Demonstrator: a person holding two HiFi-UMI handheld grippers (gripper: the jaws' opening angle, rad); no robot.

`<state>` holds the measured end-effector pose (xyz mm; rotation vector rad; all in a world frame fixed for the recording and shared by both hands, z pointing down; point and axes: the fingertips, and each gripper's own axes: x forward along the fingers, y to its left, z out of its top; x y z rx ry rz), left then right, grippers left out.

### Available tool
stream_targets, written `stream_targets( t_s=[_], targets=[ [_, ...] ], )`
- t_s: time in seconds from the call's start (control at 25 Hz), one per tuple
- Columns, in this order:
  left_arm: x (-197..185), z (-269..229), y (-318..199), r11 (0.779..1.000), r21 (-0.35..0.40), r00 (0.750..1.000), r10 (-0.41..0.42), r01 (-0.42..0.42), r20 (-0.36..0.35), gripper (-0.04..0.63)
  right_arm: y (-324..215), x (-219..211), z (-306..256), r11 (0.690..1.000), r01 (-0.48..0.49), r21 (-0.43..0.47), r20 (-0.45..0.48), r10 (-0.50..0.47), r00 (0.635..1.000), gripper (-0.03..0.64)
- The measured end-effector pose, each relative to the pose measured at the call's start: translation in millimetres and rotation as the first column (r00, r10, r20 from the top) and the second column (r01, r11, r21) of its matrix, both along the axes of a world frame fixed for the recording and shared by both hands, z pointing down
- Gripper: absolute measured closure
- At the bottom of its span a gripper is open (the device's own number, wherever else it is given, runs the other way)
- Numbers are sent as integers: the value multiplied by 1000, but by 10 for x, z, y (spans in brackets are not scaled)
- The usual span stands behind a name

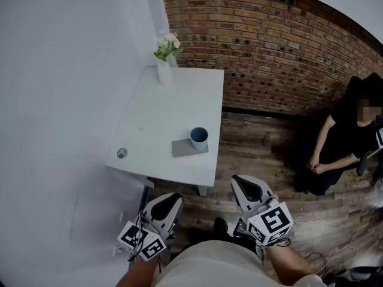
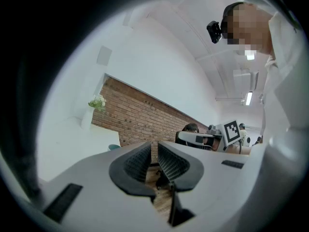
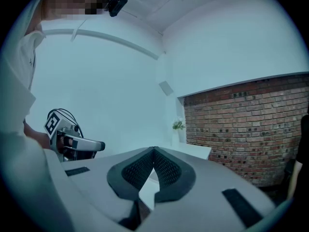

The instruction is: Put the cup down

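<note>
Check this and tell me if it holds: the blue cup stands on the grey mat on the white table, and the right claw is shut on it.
Wrong in one respect. The blue cup does stand on the grey mat on the white table, but the right claw is shut on nothing. The head view shows it held back from the table, well apart from the cup.

We see a smooth cup (image 1: pixel 199 137), a matt, smooth bench (image 1: pixel 161 118), a rough brick wall (image 1: pixel 269 46) and a grainy wooden floor (image 1: pixel 263 154).
</note>
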<state>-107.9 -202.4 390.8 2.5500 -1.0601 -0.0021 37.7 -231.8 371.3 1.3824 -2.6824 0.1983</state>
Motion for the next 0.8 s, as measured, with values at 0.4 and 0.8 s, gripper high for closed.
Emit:
stream_targets(
  t_s=[0.4, 0.8],
  targets=[
    [27, 4, -28, 1000, -5, 1000, 5, -5, 2, 545, -17, 23, -45, 1000, -7, 10, -14, 8, 1000, 606],
    [81, 1, -36, 1000, -8, 1000, 3, -3, -1, 545, -45, 72, -78, 1000, 1, 13, -29, 0, 1000, 606]
  ],
)
